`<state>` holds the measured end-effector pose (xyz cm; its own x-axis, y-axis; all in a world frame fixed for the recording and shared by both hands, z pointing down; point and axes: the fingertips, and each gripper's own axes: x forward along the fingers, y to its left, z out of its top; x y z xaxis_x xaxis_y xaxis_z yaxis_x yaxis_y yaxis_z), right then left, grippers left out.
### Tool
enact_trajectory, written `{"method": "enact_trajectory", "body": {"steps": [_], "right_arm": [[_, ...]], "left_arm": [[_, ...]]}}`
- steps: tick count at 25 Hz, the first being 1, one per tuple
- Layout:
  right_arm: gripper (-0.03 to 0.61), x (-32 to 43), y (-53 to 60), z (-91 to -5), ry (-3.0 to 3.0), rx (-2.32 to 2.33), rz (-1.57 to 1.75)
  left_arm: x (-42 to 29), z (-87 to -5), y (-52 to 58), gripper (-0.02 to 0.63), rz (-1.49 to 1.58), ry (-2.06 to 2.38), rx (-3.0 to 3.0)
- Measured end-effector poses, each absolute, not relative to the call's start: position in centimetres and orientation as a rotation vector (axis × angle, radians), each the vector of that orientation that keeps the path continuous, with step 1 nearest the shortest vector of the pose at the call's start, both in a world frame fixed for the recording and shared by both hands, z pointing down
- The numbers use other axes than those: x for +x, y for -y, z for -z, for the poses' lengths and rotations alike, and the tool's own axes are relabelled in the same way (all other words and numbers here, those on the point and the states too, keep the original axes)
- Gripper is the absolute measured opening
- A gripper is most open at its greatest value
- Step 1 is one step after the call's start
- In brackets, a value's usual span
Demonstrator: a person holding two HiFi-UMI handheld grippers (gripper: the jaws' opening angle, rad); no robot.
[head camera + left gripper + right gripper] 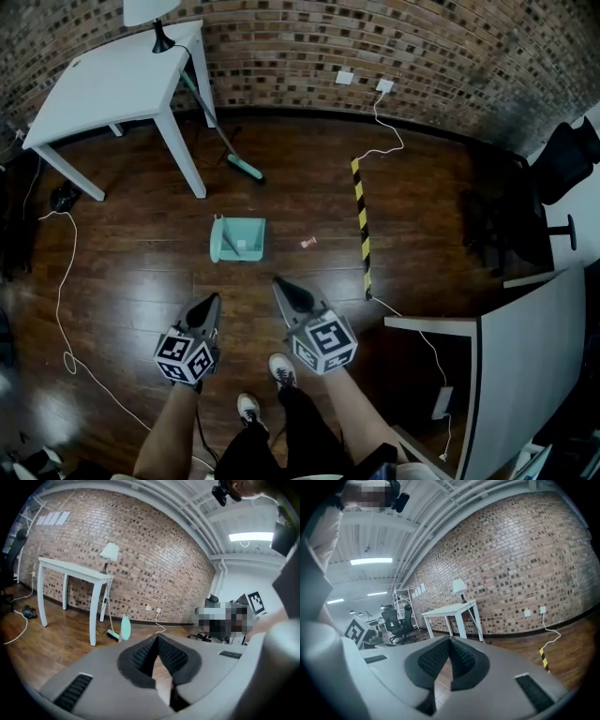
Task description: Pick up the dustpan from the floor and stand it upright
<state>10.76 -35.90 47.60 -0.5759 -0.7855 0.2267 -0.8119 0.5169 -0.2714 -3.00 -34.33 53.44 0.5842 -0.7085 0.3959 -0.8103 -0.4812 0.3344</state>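
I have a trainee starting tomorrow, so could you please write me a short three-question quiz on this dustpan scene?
1. True or false: the left gripper and the right gripper both have their jaws together, with nothing between them.
2. What lies on the floor between the dustpan and the yellow-and-black striped tape? A) a small pink scrap; B) a cup; C) a book.
3. In one word: what stands on the white table?
Key: 1 true; 2 A; 3 a lamp.
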Motion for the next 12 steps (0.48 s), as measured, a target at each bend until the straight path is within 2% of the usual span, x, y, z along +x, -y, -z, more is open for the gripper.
{"method": "enact_trajectory", "body": {"steps": [5, 12], "right_arm": [[-0.015, 12.0, 30.1, -41.5, 2.624, 1.481, -0.501], [-0.015, 9.6, 21.0, -29.4, 2.665, 1.633, -0.323]], "left_arm": [[-2.5, -45.5, 29.4, -0.002, -0.263, 1.174, 2.453], [-3.8, -33.2, 21.8, -0.003, -0.128, 1.151, 2.637]]}}
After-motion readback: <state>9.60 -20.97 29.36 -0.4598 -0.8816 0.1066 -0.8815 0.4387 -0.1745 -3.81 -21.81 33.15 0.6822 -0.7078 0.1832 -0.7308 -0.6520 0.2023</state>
